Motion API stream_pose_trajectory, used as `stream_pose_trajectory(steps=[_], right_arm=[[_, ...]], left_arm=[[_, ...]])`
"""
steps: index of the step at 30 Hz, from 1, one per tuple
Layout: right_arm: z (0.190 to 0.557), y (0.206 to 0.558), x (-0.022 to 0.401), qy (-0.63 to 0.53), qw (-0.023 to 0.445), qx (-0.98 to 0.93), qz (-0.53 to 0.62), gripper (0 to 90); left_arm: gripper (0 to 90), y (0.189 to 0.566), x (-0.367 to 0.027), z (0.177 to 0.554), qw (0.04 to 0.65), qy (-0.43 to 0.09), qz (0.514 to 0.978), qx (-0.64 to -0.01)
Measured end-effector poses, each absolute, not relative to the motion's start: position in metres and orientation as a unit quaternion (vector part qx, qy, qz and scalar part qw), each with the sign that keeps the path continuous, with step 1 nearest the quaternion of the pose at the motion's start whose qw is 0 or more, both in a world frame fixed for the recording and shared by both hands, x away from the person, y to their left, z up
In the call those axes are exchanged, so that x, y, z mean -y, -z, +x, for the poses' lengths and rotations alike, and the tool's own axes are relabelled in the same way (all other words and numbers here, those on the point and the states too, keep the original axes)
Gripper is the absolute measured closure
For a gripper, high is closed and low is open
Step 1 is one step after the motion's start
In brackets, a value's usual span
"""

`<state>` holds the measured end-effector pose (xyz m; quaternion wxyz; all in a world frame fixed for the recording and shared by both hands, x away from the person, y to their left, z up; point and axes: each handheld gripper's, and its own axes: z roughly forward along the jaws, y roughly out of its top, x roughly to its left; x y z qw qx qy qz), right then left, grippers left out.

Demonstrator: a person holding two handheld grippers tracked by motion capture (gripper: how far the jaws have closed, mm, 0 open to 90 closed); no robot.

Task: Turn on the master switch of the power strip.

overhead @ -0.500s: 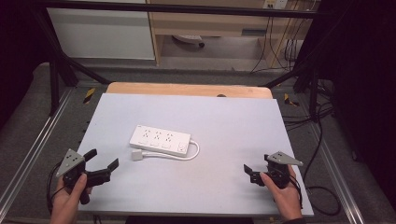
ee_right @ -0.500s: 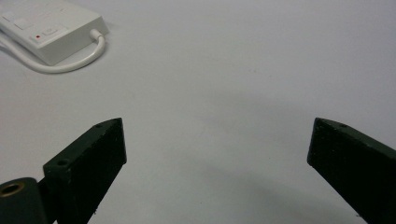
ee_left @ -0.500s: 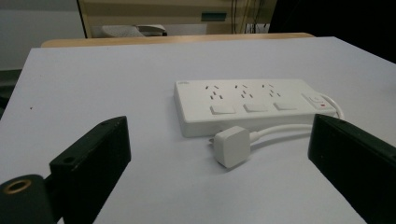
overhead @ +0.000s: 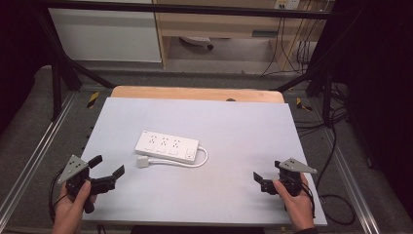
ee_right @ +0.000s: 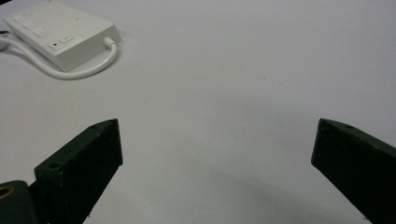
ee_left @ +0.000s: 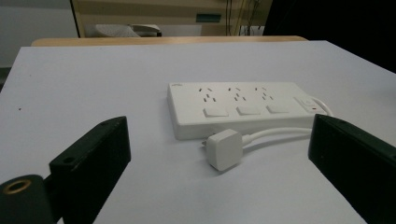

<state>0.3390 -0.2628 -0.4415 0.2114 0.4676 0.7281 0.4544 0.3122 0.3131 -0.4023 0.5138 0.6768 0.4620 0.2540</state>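
So nearest the camera in the high view you've got two hands coming in from the bottom edge, each holding a gripper. The left gripper sits at the near left corner of the surface, jaws spread wide with nothing between them, angled in toward the middle. The right gripper is over by the near right corner, also released and not holding anything, jaws pointing left across the surface. Each has that grey three-cornered plate on top.

A bit further in, left of center, is the white plug, lying on its side on the surface just in front of the power strip. In the left gripper view it sits right between the two black jaws, but well ahead of them, not touched. Its white cord runs along the strip's near side and loops round into the strip's right end.

Behind that is the white power strip itself, lying flat, slightly skewed, with three sets of sockets, a button under each, and a switch at the cord end. In the right gripper view it's way off in the upper left corner, well apart from that gripper.

Past the far edge of the surface there's a wooden board, then floor and some cabinets.
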Motion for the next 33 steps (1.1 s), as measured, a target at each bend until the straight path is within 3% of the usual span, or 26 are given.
stream_pose_trajectory(steps=[15,33], right_arm=[[0.336,0.44,0.26,-0.464,0.241,-0.723,0.453,5.4],[0.337,0.44,0.261,-0.47,0.228,-0.719,0.459,5.2]], left_arm=[[4.8,0.389,-0.304,0.316,0.529,-0.252,0.674,-0.449],[4.8,0.373,-0.272,0.336,0.535,-0.24,0.69,-0.425]])
